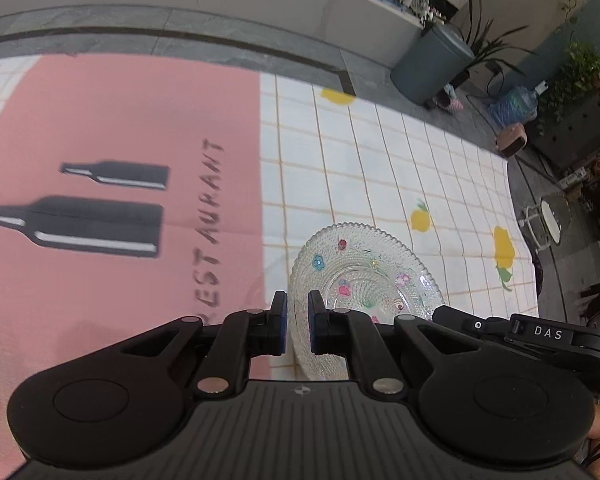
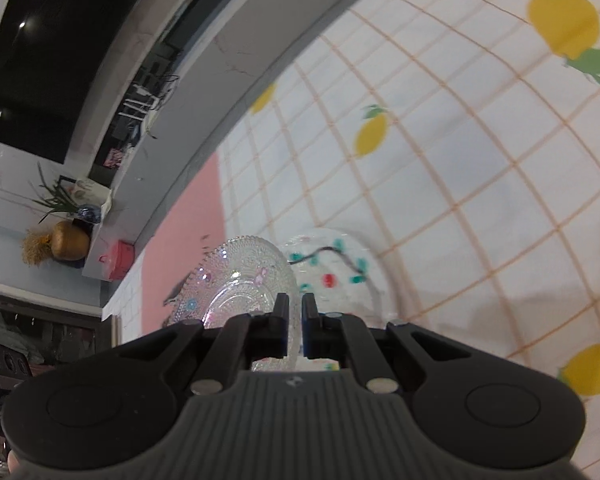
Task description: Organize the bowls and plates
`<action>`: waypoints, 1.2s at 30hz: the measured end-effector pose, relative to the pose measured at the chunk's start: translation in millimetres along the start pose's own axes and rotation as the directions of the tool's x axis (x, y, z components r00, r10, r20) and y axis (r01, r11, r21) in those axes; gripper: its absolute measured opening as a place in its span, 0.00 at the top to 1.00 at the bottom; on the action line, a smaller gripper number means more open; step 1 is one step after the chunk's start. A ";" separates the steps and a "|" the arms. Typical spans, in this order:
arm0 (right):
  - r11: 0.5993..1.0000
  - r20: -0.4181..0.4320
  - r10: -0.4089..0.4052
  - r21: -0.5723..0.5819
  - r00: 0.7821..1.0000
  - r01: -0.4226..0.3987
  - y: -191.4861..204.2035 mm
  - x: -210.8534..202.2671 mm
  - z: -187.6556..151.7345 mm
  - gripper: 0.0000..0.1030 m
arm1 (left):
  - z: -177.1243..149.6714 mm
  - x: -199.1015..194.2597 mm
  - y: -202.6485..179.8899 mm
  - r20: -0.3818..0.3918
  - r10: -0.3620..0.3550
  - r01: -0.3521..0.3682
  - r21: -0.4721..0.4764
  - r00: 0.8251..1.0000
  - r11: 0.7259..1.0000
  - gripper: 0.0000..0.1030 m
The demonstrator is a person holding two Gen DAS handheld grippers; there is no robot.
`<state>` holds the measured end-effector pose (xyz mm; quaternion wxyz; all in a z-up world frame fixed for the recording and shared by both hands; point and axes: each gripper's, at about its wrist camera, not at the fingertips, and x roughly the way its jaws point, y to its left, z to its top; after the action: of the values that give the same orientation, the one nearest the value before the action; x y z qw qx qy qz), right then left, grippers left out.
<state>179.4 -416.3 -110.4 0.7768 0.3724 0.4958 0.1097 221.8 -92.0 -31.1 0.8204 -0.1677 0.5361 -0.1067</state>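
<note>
Left wrist view shows, at the far left, the pink placemat (image 1: 120, 128) with two black bottle shapes and the word RESTAURANT printed on it. To the right of it lies the white tablecloth (image 1: 380, 168) with an orange grid and yellow lemons. In the near middle, the left gripper (image 1: 297, 326) closes its two fingers on the near rim of the glass plate (image 1: 364, 264). This plate is clear, with a beaded pattern and small coloured flowers, and it stands tilted above the cloth, its rim between the blue pads. Just right of the plate, the black body of the right gripper (image 1: 540, 338) comes in from the near right, with a DAS label on it. Far right, beyond the table, stand a grey bin (image 1: 432, 60) and green plants (image 1: 580, 76).

Right wrist view shows at the far left a room with a brown vase (image 2: 70, 240) on a ledge. In the near middle, the same glass plate (image 2: 240, 276) is seen on its edge, and the right gripper (image 2: 295, 328) holds its rim between nearly closed fingers. Just right of the plate, touching or almost touching it, is a clear glass bowl (image 2: 340, 276) with teal and red dots and a dark line; it is blurred, so I cannot tell whether it rests on the cloth. On the right the lemon tablecloth (image 2: 480, 160) fills the picture.
</note>
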 end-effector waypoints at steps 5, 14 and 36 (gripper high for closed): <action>0.999 0.004 -0.040 0.011 0.999 0.040 -12.2 -0.1 3.8 0.96 | -5.9 17.8 -11.5 -0.032 0.019 -0.018 0.007 0.999 1.000 0.89; 0.997 -0.013 -0.080 0.004 0.997 0.080 -17.6 9.2 5.1 0.95 | -8.7 33.6 -15.1 -0.060 0.065 -0.064 0.019 0.996 0.998 0.88; 0.993 0.001 -0.113 -0.036 0.994 0.113 -10.0 10.6 5.7 0.95 | -10.1 40.9 -22.3 -0.071 0.114 -0.110 0.063 0.991 0.992 0.87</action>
<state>187.4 -420.2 -123.3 0.7880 0.3299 0.5145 0.0748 229.1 -128.7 -60.7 0.8091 -0.1090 0.5716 -0.0825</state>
